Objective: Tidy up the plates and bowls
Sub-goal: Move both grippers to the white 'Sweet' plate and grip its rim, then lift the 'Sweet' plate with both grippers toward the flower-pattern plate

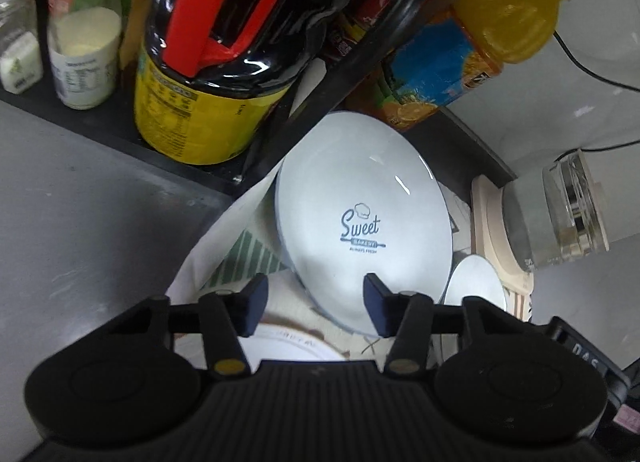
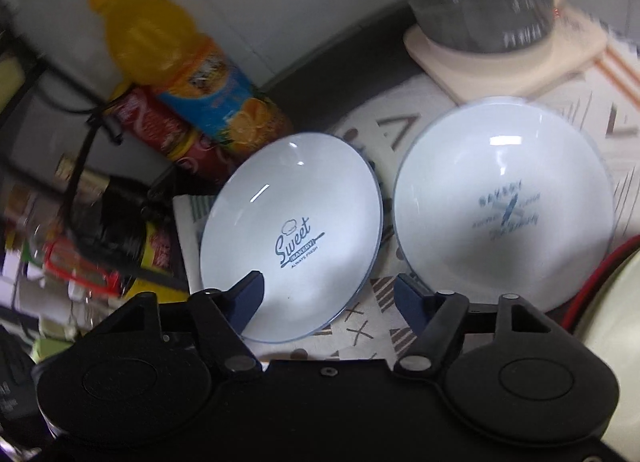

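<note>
While both grippers angle down at the patterned cloth (image 2: 362, 328) on the tabletop, the "Sweet" plate (image 2: 292, 238) lies between them. Seen from the left gripper (image 1: 316, 304), it sits at about one o'clock, its rim between the parted, empty jaws. From the right gripper (image 2: 330, 300), it lies at eleven o'clock, the bowl (image 2: 504, 201) at one; those jaws gape too, gripping nothing. Either hand looks equally near.
</note>
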Action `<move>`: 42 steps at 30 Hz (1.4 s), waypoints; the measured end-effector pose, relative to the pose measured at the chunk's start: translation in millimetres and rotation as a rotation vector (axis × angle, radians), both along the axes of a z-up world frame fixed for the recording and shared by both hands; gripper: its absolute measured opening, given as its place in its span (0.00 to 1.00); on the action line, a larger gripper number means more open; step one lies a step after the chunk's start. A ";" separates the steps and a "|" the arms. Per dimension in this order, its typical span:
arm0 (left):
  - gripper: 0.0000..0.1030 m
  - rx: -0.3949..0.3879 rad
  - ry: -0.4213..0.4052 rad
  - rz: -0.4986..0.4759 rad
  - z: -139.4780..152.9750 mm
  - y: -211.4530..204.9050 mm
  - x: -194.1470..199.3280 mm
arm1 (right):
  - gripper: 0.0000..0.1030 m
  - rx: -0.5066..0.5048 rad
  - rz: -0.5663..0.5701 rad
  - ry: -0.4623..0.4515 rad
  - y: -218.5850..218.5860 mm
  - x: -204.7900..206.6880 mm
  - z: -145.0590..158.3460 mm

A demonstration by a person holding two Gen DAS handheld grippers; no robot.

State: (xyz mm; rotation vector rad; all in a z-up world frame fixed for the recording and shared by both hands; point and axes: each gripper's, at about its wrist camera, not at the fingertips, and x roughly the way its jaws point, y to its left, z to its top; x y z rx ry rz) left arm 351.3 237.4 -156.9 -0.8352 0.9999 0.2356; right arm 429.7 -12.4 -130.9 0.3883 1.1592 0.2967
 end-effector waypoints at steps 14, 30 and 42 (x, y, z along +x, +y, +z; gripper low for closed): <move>0.29 -0.062 -0.015 0.025 -47.5 -7.0 22.0 | 0.45 0.046 -0.066 0.130 15.4 27.8 -53.3; 0.07 -0.076 -0.025 0.117 -65.5 7.2 22.2 | 0.13 -0.025 -0.066 0.064 12.9 28.9 -73.1; 0.09 0.005 -0.043 0.079 -40.5 2.3 16.4 | 0.13 -0.145 0.034 -0.042 32.8 12.9 -37.5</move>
